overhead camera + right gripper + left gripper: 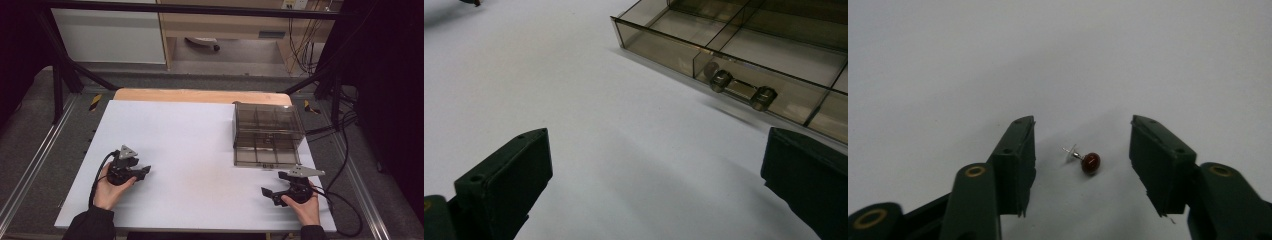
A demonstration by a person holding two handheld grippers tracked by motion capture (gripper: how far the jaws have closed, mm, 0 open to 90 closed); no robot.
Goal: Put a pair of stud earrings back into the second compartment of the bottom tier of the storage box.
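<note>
Pin: small red round-headed metal pin (1087, 161) lies on the white table (998, 60), between the left gripper (1082, 150) jaws, untouched.
Left gripper: half-wide, low over the pin.
Right gripper (656, 170): wide, empty.

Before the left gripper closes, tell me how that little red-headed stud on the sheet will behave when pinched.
The stud probably rolls: its red head is a round ball and it lies on its side. It looks light, so one pad touching first may flick it away. The thin metal post and disc look slippery and may bend.
</note>
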